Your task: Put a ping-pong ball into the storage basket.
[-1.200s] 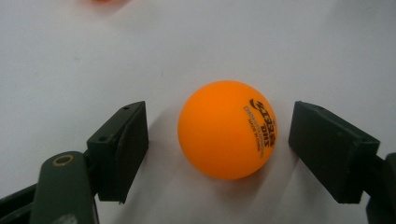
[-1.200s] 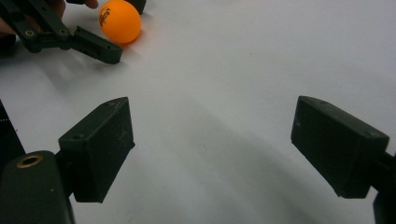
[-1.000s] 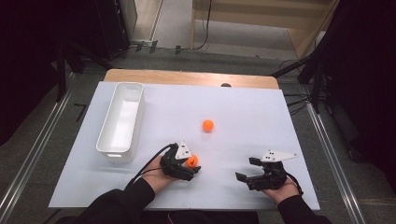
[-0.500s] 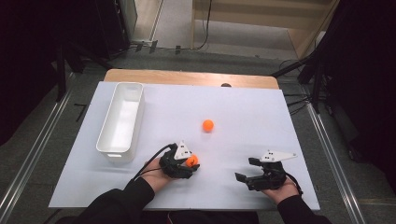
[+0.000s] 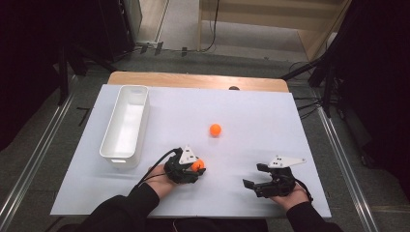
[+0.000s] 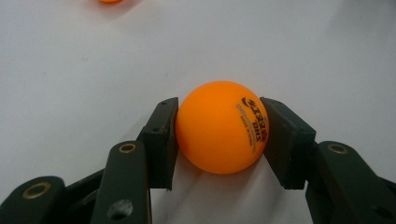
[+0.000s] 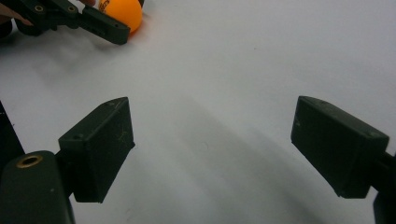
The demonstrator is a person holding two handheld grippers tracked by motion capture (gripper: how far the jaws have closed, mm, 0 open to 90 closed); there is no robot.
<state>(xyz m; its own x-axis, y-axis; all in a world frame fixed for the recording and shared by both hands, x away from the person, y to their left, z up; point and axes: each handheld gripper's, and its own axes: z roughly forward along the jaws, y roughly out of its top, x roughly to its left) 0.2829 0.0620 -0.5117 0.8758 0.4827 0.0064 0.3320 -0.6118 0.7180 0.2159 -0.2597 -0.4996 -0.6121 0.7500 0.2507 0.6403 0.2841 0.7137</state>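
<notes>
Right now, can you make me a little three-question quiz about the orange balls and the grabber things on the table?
1. True or false: the left gripper has its jaws shut on an orange ball.
2. How many orange balls lie on the white sheet, counting the held one?
3. Which is nearer the white bin: A) the left gripper, B) the right gripper?

Key:
1. True; both pads press its sides.
2. Two; the second ball sits free in the middle.
3. A.
</notes>
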